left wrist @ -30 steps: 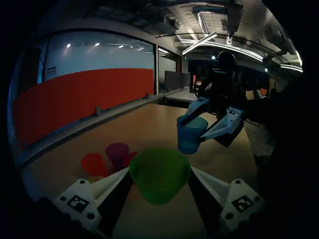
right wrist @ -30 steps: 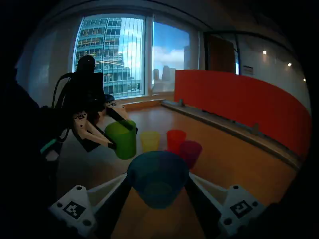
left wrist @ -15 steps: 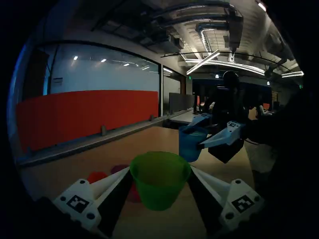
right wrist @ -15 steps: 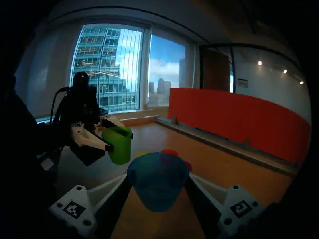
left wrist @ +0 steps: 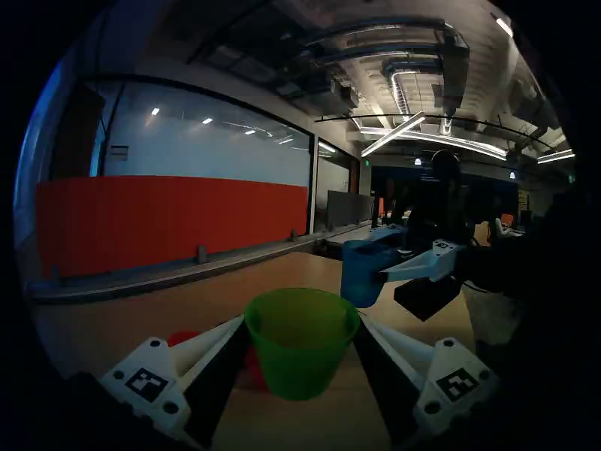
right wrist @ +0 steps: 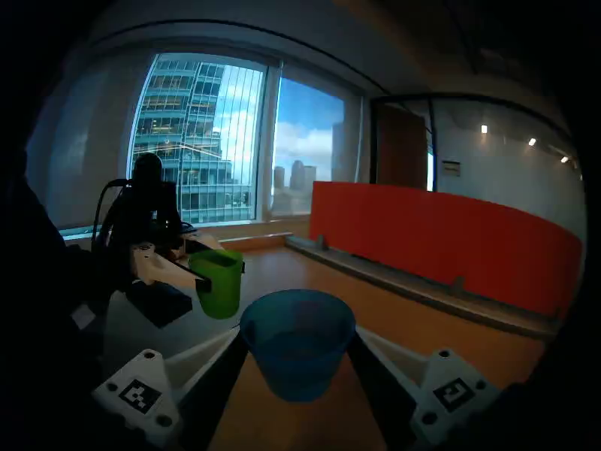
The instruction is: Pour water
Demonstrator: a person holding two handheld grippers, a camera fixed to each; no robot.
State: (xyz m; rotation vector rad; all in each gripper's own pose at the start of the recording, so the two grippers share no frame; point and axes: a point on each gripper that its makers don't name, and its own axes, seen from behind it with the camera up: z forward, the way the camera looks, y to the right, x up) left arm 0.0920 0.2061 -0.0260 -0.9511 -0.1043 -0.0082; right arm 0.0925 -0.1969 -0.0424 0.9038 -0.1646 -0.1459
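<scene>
The blue cup (right wrist: 297, 342) is upright in the right gripper (right wrist: 297, 337), whose jaws are clamped on its sides just under the rim. Its translucent wall does not let me tell how much water it holds, if any. The receiving vessel, the green cup (left wrist: 302, 342), is upright in the left gripper (left wrist: 302, 331), jaws pressed on either side of it, and it looks empty from above.

Seen from the left gripper view, the blue cup hangs beyond the green cup and off to one side, its rim a little higher, the two well apart. Both are lifted clear of the bench (left wrist: 143, 312). A red cup (left wrist: 180, 337) stands on the bench below and behind the green cup.

In my judgement the pour has not begun, and the blue cup's lip is nowhere near over the green cup's mouth. Tipping from here would send water onto the bench or the red cup. A quick tilt could overshoot the green cup's far rim. Both cups look like thin plastic, so a hard squeeze may buckle one and a light grip may let it twist as the load shifts.
</scene>
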